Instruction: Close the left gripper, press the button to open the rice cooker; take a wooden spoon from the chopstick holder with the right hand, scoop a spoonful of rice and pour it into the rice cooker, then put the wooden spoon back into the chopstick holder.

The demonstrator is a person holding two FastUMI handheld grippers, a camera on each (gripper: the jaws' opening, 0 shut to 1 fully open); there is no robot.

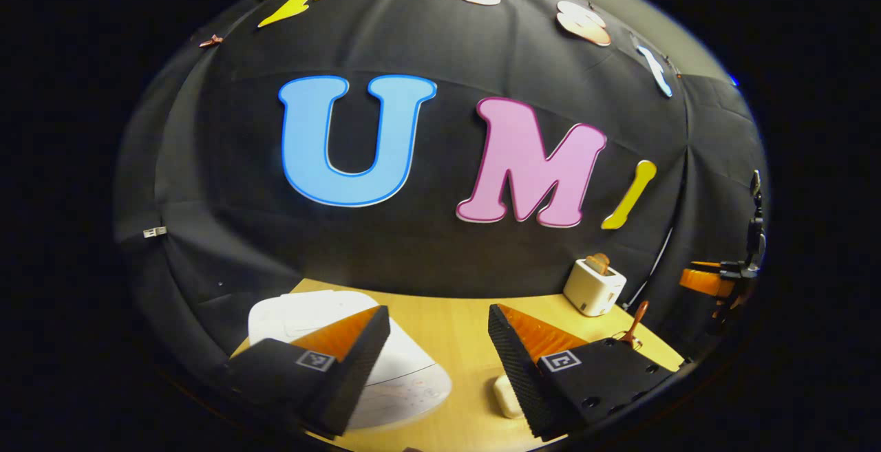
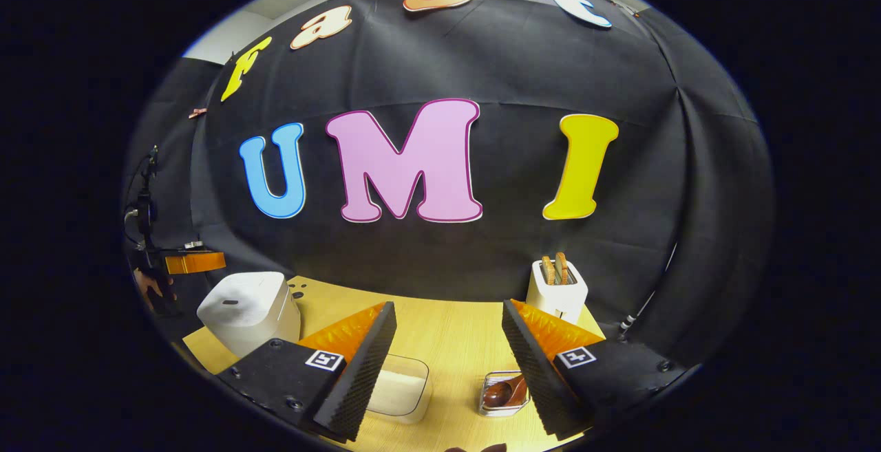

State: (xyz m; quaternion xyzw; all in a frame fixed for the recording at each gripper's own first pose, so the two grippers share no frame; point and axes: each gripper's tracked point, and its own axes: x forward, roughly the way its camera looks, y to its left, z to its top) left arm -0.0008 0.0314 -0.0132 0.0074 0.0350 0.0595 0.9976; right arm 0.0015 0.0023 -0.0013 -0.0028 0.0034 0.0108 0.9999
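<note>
Left gripper view: the left gripper [image 1: 438,342] hangs with its fingers spread apart, gripping nothing. Each finger carries a small square marker, not readable text. At lower left of the frame the white rice cooker [image 1: 323,314] sits partly hidden behind one finger, lid down; faint markings near its front are too blurred to read. A white toaster [image 1: 593,287] stands at right on the wooden table [image 1: 447,321], and a wooden spoon [image 1: 637,325] handle pokes up past the other finger. Bare tabletop lies between the fingers.

Right gripper view: the right gripper [image 2: 449,342] is likewise spread and empty. Below it, a clear container of rice [image 2: 402,390] and the chopstick holder [image 2: 499,397] are both partly hidden by the fingers. At far left the other gripper shows, held by a hand [image 2: 148,283].
</note>
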